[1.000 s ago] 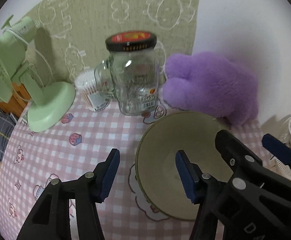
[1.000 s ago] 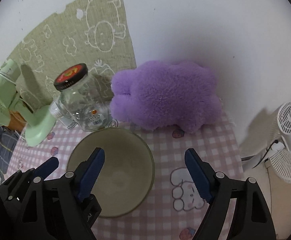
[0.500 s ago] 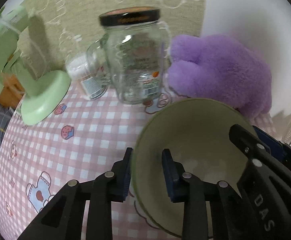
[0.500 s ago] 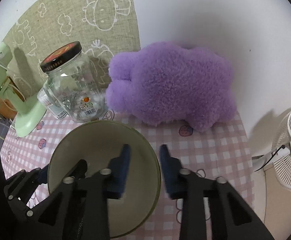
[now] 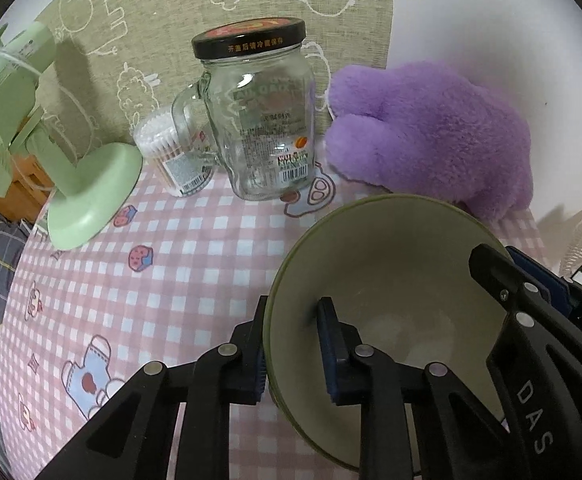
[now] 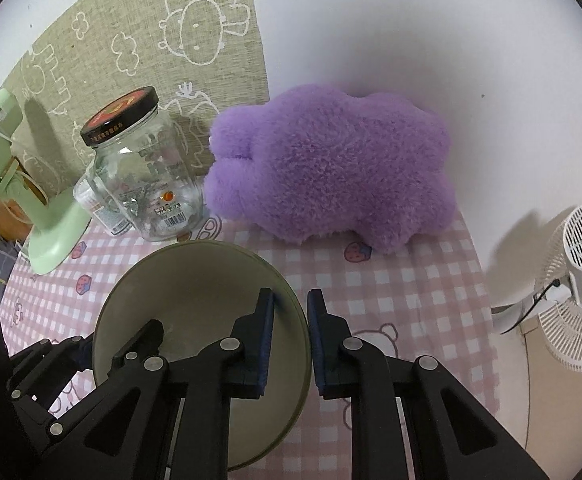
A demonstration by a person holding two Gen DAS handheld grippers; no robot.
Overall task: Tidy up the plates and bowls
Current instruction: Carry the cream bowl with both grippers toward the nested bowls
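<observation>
Soft indoor light, fisheye-warped edges

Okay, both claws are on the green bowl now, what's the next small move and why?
Probably lift it straight up, level. The left claw and right claw are each shut on opposite sides of the green bowl's rim, one finger inside, one outside. The glass jar and purple plush stand close behind it.

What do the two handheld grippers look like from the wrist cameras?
Both the left gripper and right gripper are matte black plastic with angular, cut-out finger arms, silver rivets at the joints and dark blue ribbed pads. White "DAS" lettering marks the right gripper's arm. No cables or sleeves show.
</observation>
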